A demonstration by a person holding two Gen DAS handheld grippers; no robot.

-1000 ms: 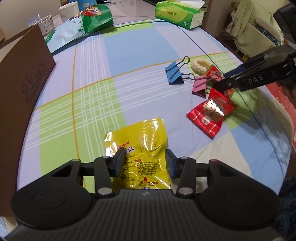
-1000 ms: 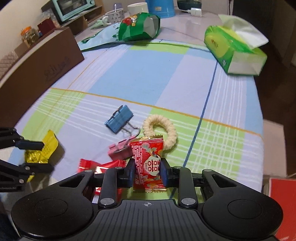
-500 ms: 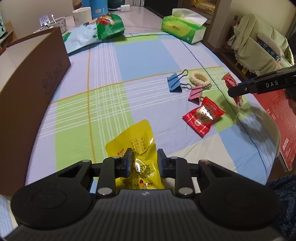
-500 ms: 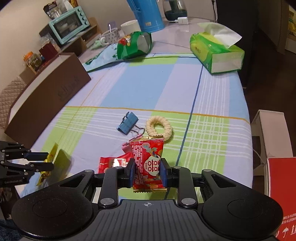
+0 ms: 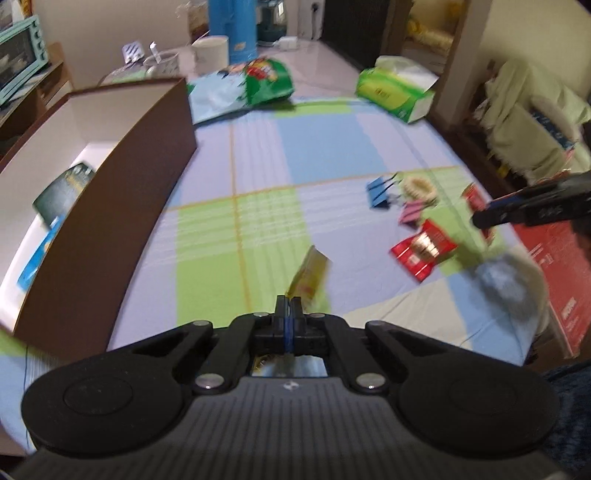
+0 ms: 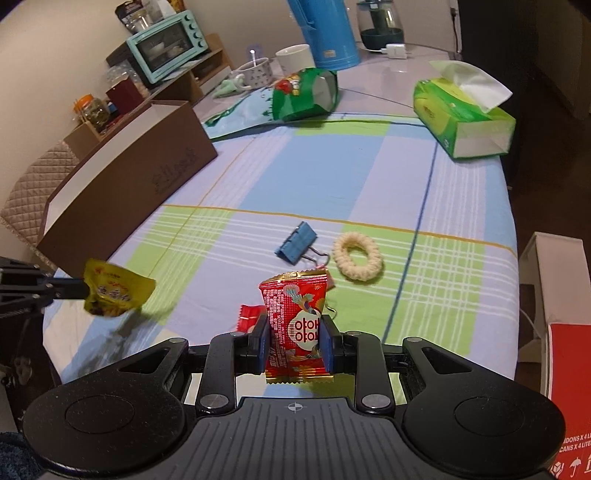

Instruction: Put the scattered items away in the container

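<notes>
My left gripper (image 5: 289, 308) is shut on a yellow snack packet (image 5: 309, 275), held edge-on above the cloth; the same packet (image 6: 116, 290) shows hanging from that gripper in the right wrist view. My right gripper (image 6: 294, 338) is shut on a red snack packet (image 6: 298, 317), lifted off the table. The brown box (image 5: 107, 206) stands at the left, open on top, with a few flat items inside; it is also at the left (image 6: 140, 177) in the right wrist view. On the cloth lie a second red packet (image 5: 423, 249), a blue binder clip (image 6: 296, 242), a pink clip (image 5: 410, 214) and a cream hair tie (image 6: 357, 255).
A checked tablecloth (image 6: 332, 177) covers the table. At the far end lie a green snack bag (image 6: 304, 96), a green tissue pack (image 6: 463, 118), mugs and a blue jug (image 6: 325, 31). A red carton (image 6: 570, 398) stands off the right edge.
My left gripper has shut fully on the yellow packet and lifted it off the cloth, turning toward the box. My right gripper has risen a little with the red packet.
</notes>
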